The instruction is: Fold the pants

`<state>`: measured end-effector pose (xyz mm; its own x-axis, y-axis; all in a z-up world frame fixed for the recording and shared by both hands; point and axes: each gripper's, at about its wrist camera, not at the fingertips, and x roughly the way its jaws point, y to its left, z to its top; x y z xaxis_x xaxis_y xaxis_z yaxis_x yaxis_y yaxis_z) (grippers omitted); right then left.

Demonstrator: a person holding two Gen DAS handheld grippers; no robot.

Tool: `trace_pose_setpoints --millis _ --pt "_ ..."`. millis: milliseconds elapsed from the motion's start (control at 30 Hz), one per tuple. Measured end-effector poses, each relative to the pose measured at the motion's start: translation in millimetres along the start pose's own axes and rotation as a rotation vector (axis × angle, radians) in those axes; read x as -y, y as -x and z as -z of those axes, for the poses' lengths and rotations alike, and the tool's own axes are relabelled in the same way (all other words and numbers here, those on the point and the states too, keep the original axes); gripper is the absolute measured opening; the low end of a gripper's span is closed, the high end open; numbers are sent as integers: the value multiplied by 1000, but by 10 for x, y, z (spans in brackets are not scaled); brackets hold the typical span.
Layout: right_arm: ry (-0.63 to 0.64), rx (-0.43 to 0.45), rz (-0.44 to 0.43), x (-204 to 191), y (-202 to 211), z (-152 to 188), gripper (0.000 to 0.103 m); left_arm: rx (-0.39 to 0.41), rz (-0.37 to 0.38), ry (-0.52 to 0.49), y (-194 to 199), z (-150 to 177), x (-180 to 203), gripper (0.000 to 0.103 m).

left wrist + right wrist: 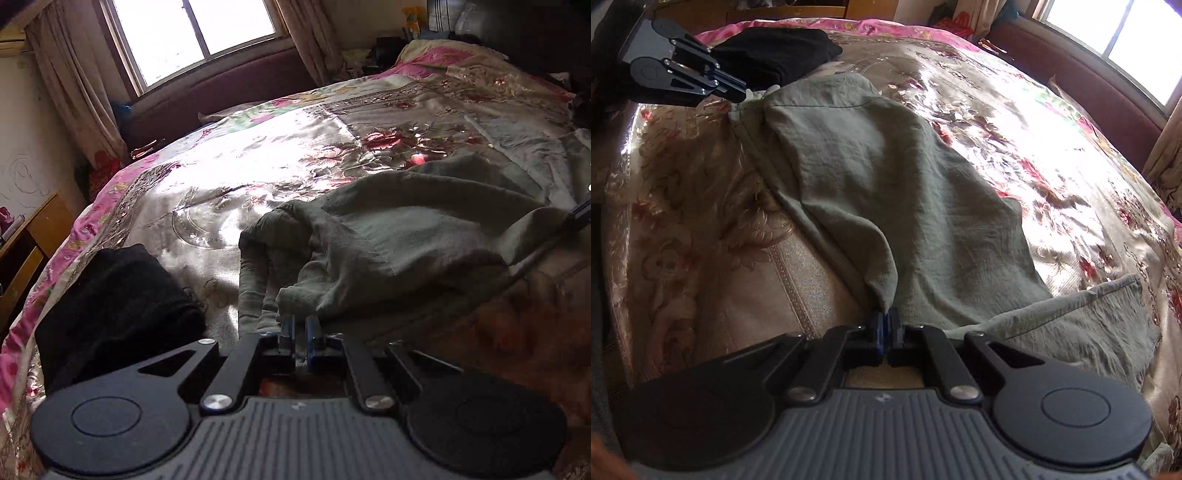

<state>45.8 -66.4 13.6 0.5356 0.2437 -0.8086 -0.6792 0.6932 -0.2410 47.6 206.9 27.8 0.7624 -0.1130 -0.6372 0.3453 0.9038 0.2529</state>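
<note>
Right wrist view shows our right tool [885,320] clamped on the pants [886,177] at their near edge, our left tool [748,92] pinching the far-left end, so the cloth stretches lengthwise between them across the bed [1071,155].

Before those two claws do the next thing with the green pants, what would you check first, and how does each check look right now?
1. Left gripper pinching the green pants: ok.
2. Right gripper pinching the pants' edge: ok.
3. Cloth stretched between the grips: not ok, it sags and bunches.
4. Black garment apart from the pants: cannot tell, they look close.
5. Bedspread bare beyond the pants: ok.
</note>
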Motion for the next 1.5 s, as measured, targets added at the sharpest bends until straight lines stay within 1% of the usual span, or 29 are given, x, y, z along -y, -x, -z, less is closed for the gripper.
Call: trace_pose_setpoints --millis 33,67,100,133,167,233,400,467,500,567,600,633,700,733,800,900,933,967,1000,1067,1133,1167,1200,1267,1333,1367,1433,1500 --pt "2 -7 -3 1 30 7 4 21 16 13 15 -19 11 31" --pt "1 -16 -4 15 33 -8 4 42 30 22 12 -52 6 43" --pt "1 -24 -4 22 40 -20 4 58 37 26 -1 -86 2 51" --pt "8 -30 -3 15 61 -23 5 70 38 30 -33 -106 -10 65" --pt "17 -33 -1 13 72 -31 5 73 45 32 -83 -124 -26 68" --pt "40 -42 9 -26 104 -44 5 56 59 34 -199 -133 -52 68" --pt "72 -48 18 -47 164 -161 7 -50 183 22 -556 -82 -71 68" --pt "99 -51 15 -71 186 -232 7 -81 225 59 -631 -55 -131 66" --pt "107 -51 13 -79 202 -260 7 -85 237 81 -627 -44 -166 62" --pt "130 -55 3 -104 237 -319 7 -76 251 96 -543 -46 -194 40" --pt "139 -53 1 -117 255 -343 7 -65 264 94 -481 -50 -200 38" --pt "148 -49 -3 -130 277 -373 7 -58 272 98 -443 -45 -207 33" --pt "162 -41 -11 -155 307 -421 7 -59 276 104 -402 -33 -219 29" --pt "164 -30 -15 -178 317 -458 7 -52 271 95 -371 -28 -223 25" --pt "164 -6 -29 -219 292 -519 7 -24 248 93 -259 -20 -261 25" --pt "206 28 -37 -369 127 -597 7 -4 230 159 -127 29 -403 24" --pt "222 43 -37 -433 58 -620 8 -6 211 178 -81 75 -450 23" --pt "235 48 -44 -495 -4 -646 11 -11 196 183 -48 110 -470 17" --pt "247 60 -49 -553 -49 -667 13 -23 161 176 2 168 -498 17" --pt "262 91 -68 -666 -120 -697 20 -40 131 205 48 278 -572 17" --pt "266 98 -97 -759 -214 -729 19 -64 92 235 24 376 -604 17" --pt "265 100 -87 -811 -262 -758 19 -65 88 263 13 399 -617 17" --pt "265 103 -82 -845 -291 -798 19 -58 123 304 12 401 -643 17" --pt "269 133 -85 -875 -290 -907 19 -21 150 337 48 360 -641 18" --pt "289 152 -85 -884 -279 -1022 22 12 125 273 74 307 -544 19" --pt "301 153 -80 -892 -291 -1058 27 12 110 246 61 290 -498 19" --pt "326 157 -70 -949 -357 -1110 31 18 123 246 51 276 -459 20" --pt "342 156 -60 -1030 -446 -1128 33 39 150 259 75 277 -430 27"
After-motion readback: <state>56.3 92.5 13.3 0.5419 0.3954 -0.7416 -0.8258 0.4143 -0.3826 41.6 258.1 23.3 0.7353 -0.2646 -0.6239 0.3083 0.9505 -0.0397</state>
